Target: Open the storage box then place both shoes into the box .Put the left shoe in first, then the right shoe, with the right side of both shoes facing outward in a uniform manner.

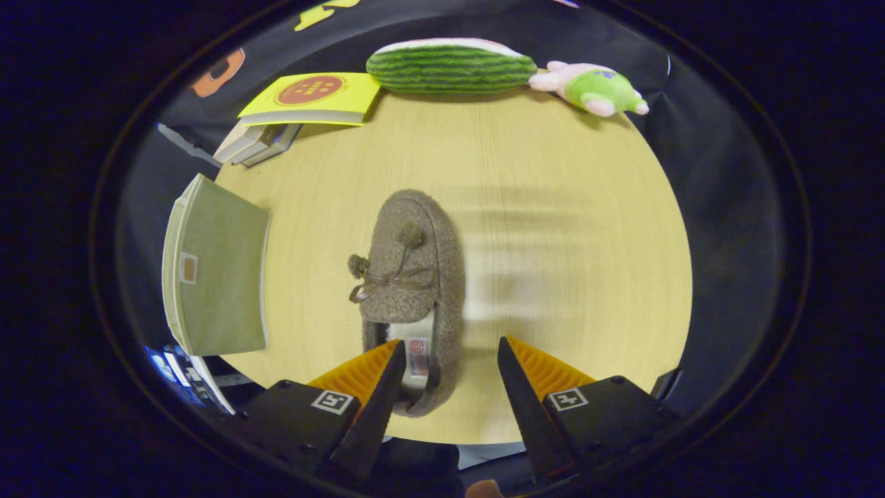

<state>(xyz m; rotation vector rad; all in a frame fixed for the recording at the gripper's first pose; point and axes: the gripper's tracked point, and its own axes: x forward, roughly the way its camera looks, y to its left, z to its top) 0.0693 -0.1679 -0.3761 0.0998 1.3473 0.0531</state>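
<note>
While gripper [451, 356] gapes, slipper [413, 290] rests on table [553, 207].

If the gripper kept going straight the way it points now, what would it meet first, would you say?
Most likely the fuzzy brown slipper. The open gripper has the slipper's heel end between its fingers, nearer the left one, with the toe pointing away. Depth is hard to judge, so it may be hovering above it.

1. The slipper's [413, 290] heel end sits partly behind the tip of one of the gripper's [451, 363] spread fingers [377, 394].
2. Left of the slipper, the storage box [218, 277] shows no visible opening.
3. Beyond the slipper, the books [259, 142] lie half under a yellow booklet [314, 97].
4. The label inside the slipper is too small to tell.
</note>
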